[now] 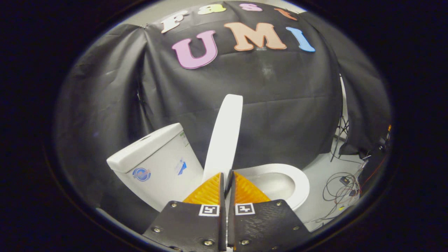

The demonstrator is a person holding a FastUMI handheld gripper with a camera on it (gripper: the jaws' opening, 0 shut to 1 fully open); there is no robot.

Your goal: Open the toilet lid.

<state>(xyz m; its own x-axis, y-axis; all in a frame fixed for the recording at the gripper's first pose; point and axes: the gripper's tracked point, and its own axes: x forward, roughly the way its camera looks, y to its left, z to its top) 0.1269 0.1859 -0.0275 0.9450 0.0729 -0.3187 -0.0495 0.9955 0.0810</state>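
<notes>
At the frame's lower centre the gripper (pixel 226 176) has its fingers pinched narrow on the near-upright toilet lid (pixel 225 133), steadying it above the seat (pixel 297 182), short of the tank (pixel 154 157).

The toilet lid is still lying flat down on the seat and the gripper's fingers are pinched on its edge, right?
Not quite. The gripper view shows the toilet lid standing up, raised off the seat, not lying flat. The gripper does have its fingers pinched on the lid's edge.
</notes>
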